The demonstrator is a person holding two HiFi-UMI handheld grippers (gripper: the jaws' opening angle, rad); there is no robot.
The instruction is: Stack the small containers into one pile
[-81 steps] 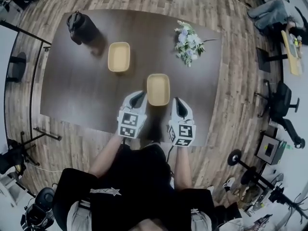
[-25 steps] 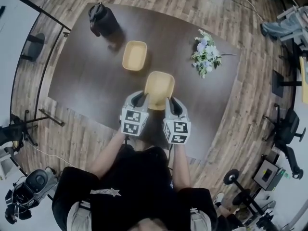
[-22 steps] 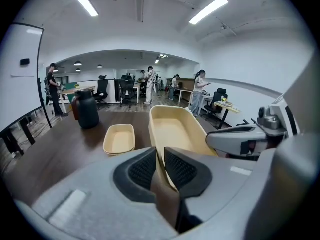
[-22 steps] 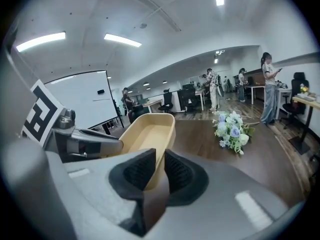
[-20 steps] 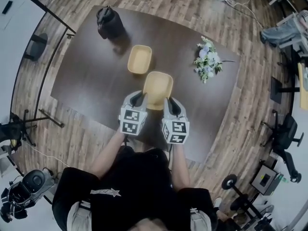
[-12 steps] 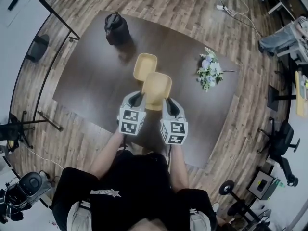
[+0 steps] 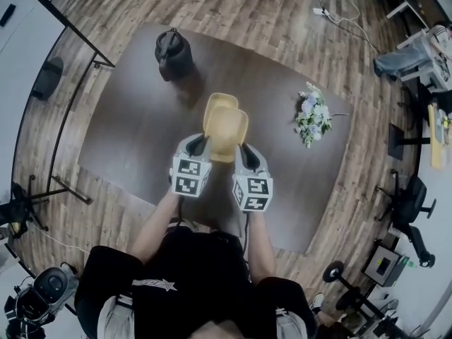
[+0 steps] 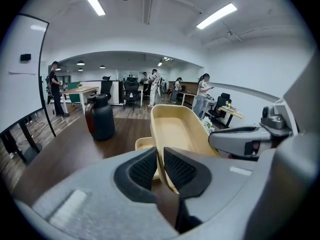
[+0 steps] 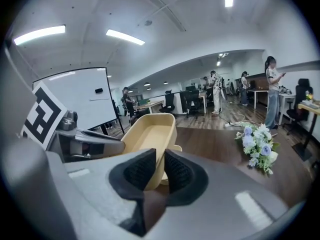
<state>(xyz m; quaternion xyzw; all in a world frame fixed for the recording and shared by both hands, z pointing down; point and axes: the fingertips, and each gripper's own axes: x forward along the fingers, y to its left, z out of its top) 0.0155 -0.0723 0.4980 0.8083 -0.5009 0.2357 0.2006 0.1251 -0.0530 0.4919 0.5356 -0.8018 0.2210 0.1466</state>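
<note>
A tan oblong container [image 7: 227, 130] hangs above the dark table, held by both grippers. My left gripper [image 7: 203, 145] is shut on its left rim, and in the left gripper view the pads [image 8: 145, 169] pinch that wall of the container [image 8: 175, 129]. My right gripper [image 7: 244, 151] is shut on the right rim of the container [image 9: 150, 134]. A second tan container [image 7: 217, 103] stands on the table just beyond and under the held one, mostly hidden; its near corner [image 8: 144, 144] shows below the lifted one.
A black jug [image 7: 173, 51] stands at the table's far left corner, also the jug [image 8: 100, 118] left of the containers. A bunch of flowers [image 7: 313, 119] lies on the right; these flowers [image 9: 257, 144] are well apart. The table's bare top [image 7: 134, 133] spreads left. Office chairs and people stand behind.
Both grippers have carried the held container away from me and a little upward. It was short of the second container a second ago and now overlaps most of it.
</note>
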